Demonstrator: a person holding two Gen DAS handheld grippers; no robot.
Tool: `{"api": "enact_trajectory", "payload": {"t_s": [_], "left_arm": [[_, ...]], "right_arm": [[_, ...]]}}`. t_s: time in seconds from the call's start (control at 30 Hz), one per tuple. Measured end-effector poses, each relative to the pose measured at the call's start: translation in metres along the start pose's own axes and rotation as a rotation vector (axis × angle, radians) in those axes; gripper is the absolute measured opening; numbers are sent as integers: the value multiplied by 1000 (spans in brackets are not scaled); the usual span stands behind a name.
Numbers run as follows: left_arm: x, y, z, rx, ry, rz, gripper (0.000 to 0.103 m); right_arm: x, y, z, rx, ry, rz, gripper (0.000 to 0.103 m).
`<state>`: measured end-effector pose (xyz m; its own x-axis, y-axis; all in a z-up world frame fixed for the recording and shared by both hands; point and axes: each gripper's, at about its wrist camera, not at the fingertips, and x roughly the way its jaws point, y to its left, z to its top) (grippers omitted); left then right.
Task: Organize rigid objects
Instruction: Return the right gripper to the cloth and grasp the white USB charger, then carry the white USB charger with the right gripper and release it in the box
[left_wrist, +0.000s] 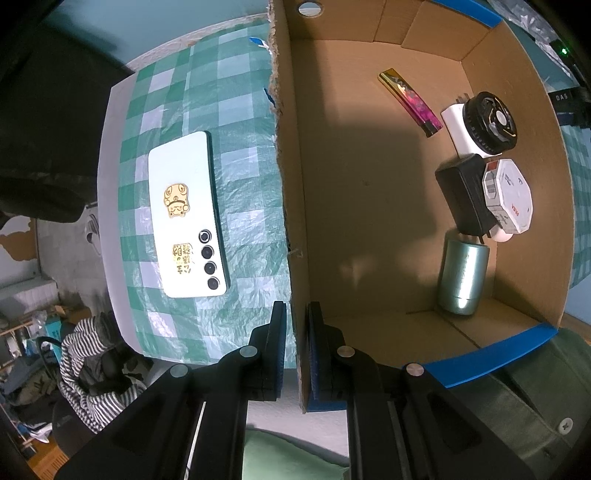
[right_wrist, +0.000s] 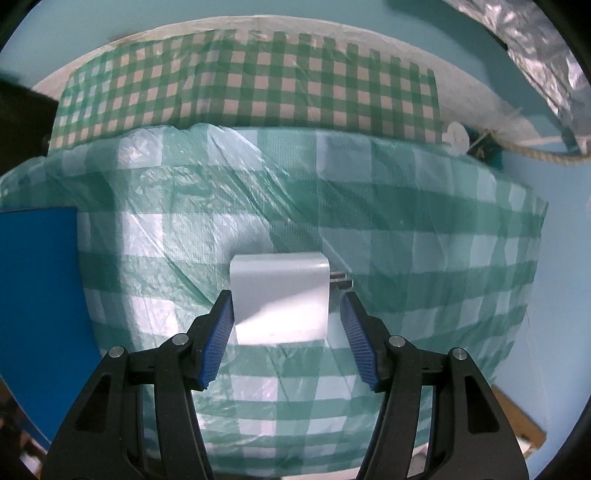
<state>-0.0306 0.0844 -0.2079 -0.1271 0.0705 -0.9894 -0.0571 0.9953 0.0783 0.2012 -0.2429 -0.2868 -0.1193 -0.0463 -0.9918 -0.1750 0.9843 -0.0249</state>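
The left gripper was clamped on the cardboard box's side wall, apparently to steady it for loading. The right gripper hung half open around the white charger on the checked tablecloth (its left pad at the charger's side, the right apart), evidently poised to grasp it.

White charger in the box is mostly hidden under the black round thing; black adapter partly covered by octagonal white box, label too small to read. Cardboard box cut off at top edge. Right-wrist view: blue panel cut off at left edge, plug prongs blurry.
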Motion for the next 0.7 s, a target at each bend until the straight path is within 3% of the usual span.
{"api": "enact_trajectory", "payload": {"t_s": [0.2,0.27,0.7], "left_arm": [[0,0,1,3,1,0,11],[0,1,1,2,2,-1,11],[1,-1,1,7,0,2,11]], "right_arm": [[11,-1,-3,19,4,52,59],[12,0,-3,5,-6,45,51],[3,2,-19,-46,-47,51,50]]}}
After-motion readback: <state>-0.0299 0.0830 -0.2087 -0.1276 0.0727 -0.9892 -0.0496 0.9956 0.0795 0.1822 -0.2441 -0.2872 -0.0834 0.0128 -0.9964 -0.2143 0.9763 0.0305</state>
